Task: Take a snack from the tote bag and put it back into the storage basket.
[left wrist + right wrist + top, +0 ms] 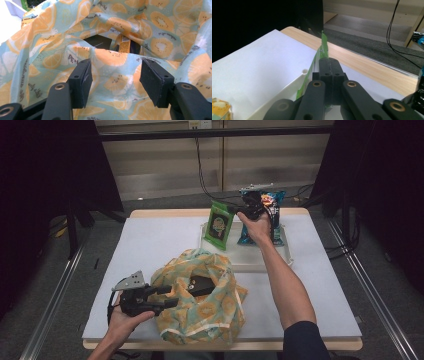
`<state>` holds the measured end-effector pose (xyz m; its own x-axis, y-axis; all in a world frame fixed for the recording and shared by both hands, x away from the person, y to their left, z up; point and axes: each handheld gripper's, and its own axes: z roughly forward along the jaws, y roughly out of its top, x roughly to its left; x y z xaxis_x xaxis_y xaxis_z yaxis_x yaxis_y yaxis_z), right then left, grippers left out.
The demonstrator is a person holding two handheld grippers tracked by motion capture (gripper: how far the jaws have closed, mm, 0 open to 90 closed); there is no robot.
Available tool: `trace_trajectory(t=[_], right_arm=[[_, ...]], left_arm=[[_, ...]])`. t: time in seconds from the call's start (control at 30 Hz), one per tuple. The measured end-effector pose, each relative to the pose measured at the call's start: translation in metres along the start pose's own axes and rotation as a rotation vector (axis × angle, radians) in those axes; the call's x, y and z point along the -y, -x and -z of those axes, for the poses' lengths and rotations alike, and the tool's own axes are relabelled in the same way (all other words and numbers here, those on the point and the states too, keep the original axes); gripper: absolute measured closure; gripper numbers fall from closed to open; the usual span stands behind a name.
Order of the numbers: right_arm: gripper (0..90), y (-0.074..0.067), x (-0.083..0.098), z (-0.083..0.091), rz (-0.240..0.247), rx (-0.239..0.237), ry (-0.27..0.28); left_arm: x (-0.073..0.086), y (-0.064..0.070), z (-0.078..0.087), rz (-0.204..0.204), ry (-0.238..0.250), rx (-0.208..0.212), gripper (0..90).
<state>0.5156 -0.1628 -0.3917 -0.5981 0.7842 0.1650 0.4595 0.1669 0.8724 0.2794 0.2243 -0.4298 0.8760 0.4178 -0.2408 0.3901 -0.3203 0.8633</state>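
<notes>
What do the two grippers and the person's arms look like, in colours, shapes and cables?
Both grippers are black. The left gripper carries a grey three-cornered plate, and a black cable loops from it. Its pads are flat, rectangular blocks on arms with brass-coloured rivets. The right gripper has a similar grey plate on top. The right arm wears a dark blue sleeve.
</notes>
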Motion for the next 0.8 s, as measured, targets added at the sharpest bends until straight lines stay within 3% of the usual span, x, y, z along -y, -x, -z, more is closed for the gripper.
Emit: trace_trajectory(t=[0.37, 0.5, 0.6, 0.63, 0.8], right_arm=[[90.0, 0.010, 0.002, -0.009, 0.003, 0.084, -0.030], [89.7, 0.015, 0.006, -0.012, -0.019, 0.095, -0.039], [84.8, 0.016, 0.007, -0.015, -0.019, 0.129, -0.055], [81.0, 0.017, 0.008, -0.016, -0.024, 0.128, -0.057], [79.7, 0.017, 0.009, -0.018, -0.022, 0.123, -0.061]], left_arm=[[0.000, 0.000, -0.001, -0.008, -0.009, 0.004, 42.5], [0.001, 0.001, -0.002, -0.008, -0.010, 0.004, 42.5], [0.001, 0.000, -0.001, -0.007, -0.011, 0.004, 42.5], [0.001, 0.000, -0.001, -0.005, -0.009, 0.003, 42.5], [0.001, 0.000, 0.000, -0.007, -0.011, -0.002, 42.5]])
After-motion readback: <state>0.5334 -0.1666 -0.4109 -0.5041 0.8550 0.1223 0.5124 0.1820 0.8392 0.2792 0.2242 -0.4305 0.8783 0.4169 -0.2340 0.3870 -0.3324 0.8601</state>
